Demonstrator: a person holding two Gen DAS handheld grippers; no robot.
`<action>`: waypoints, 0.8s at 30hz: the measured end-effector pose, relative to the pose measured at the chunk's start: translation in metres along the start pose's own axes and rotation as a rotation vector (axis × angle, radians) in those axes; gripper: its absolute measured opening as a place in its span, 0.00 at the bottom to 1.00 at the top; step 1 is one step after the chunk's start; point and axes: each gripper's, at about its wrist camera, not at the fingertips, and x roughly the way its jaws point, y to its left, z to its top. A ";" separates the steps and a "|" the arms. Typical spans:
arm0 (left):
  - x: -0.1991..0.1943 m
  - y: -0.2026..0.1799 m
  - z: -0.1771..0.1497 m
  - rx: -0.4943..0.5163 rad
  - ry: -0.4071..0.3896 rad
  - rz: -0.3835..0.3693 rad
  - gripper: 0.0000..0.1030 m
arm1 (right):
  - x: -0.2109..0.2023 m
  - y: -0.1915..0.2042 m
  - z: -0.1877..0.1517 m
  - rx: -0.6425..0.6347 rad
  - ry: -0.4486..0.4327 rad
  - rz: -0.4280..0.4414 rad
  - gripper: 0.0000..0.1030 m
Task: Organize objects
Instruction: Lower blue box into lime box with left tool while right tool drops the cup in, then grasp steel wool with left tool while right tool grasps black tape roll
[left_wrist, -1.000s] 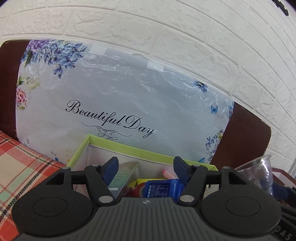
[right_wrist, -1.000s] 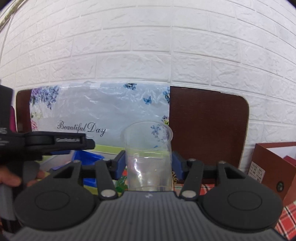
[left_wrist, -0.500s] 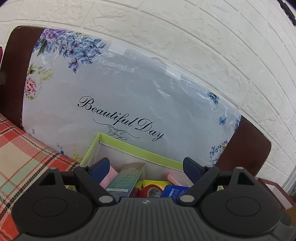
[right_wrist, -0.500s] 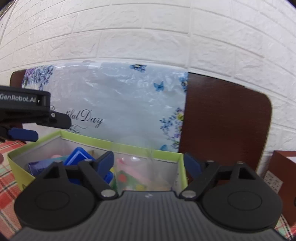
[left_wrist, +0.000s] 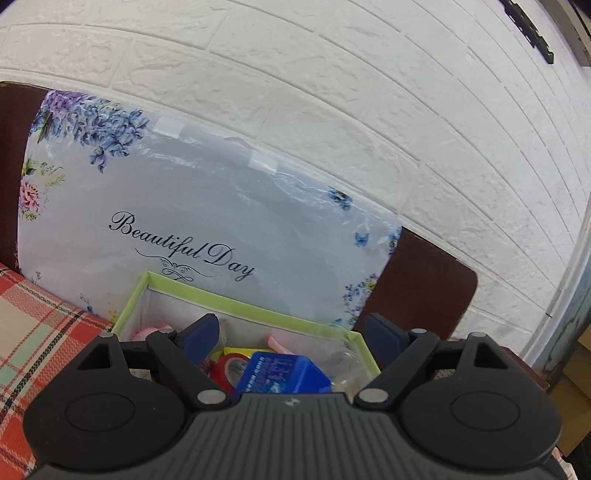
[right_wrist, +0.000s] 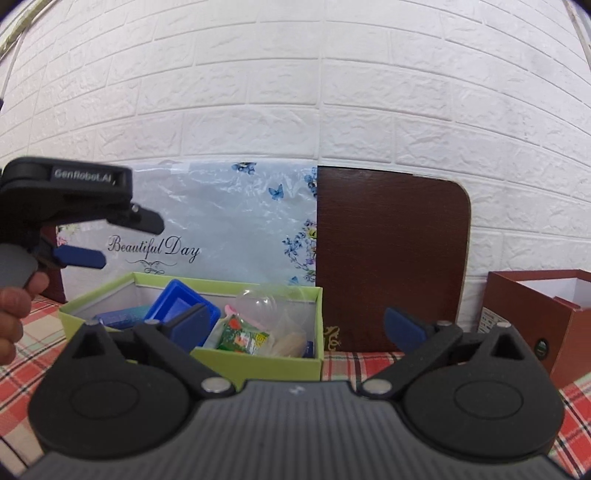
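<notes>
From where I stand, both tools hang by the green box (right_wrist: 258, 363), which sits on the plaid cloth (right_wrist: 369, 363) against the white brick wall (right_wrist: 295, 92).

The right gripper (right_wrist: 301, 325) has jaws still opening, now very wide, w/ nothing between the pads. The clear plastic cup (right_wrist: 266, 308) lies inside the box on its side, mouth approx. toward 3 o'clock in the right wrist view, at about 11 o'clock from this gripper's midpoint. Beside it are a green snack packet (right_wrist: 242, 336) and a blue tray (right_wrist: 181, 304).

The left gripper (left_wrist: 293, 334) is also spread wide and holds nothing. It sits above the box, and in its own view the blue carton (left_wrist: 282, 373) and red tape roll (left_wrist: 229, 369) are straight under it, at 6 o'clock.

My judgement: the cup is already stored, so the next move depends on whichever object remains outside. None shows in these views. The brown box (right_wrist: 535, 321) stands at 3 o'clock, nearer to the right hand's side, so that arm has the shorter way there.
</notes>
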 end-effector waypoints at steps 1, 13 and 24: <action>-0.005 -0.005 -0.002 0.000 0.009 -0.004 0.87 | -0.005 -0.001 -0.001 -0.004 0.003 -0.003 1.00; -0.044 -0.007 -0.064 0.160 0.170 0.085 0.87 | -0.015 -0.028 -0.034 0.067 0.096 -0.098 1.00; -0.014 -0.020 -0.117 0.275 0.313 0.054 0.69 | -0.015 -0.036 -0.040 0.093 0.124 -0.104 1.00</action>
